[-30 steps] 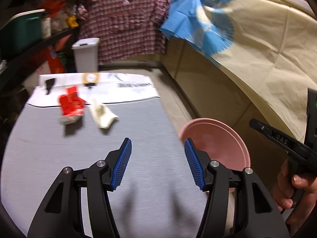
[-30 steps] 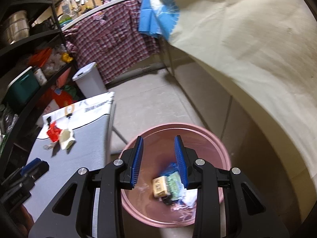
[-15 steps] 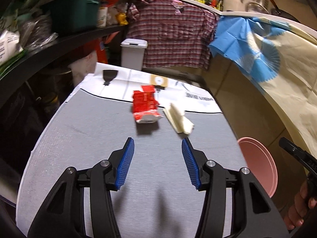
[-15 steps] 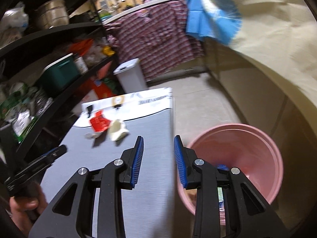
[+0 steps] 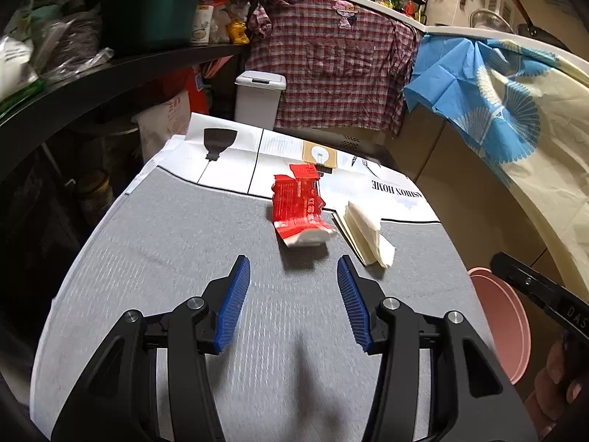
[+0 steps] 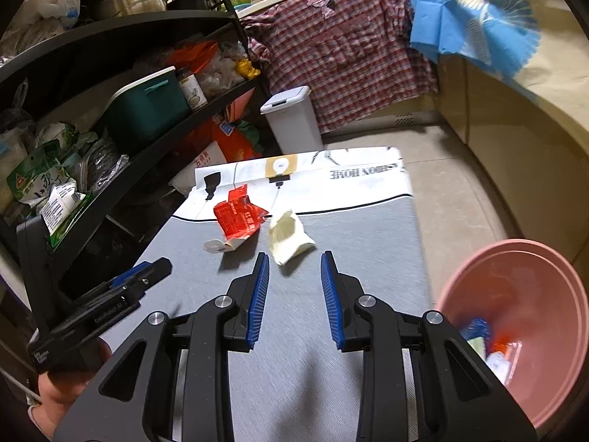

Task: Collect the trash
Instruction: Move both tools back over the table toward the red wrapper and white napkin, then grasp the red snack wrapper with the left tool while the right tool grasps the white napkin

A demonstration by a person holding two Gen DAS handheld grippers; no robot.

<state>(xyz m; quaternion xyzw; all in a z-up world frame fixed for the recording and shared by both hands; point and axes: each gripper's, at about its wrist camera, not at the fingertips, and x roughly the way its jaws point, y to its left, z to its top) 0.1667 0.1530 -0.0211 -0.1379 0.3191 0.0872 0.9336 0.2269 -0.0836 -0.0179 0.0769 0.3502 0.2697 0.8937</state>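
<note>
On table (image 5: 184,258): red wrapper (image 5: 300,208), napkin (image 5: 366,232)

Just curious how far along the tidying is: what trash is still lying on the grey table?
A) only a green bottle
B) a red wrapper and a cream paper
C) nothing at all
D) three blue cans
B: a red wrapper and a cream paper lie side by side on the table.

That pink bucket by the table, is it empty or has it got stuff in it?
Not empty. The right wrist view looks into the pink bucket, and several scraps of trash lie at its bottom, well below the rim.
</note>
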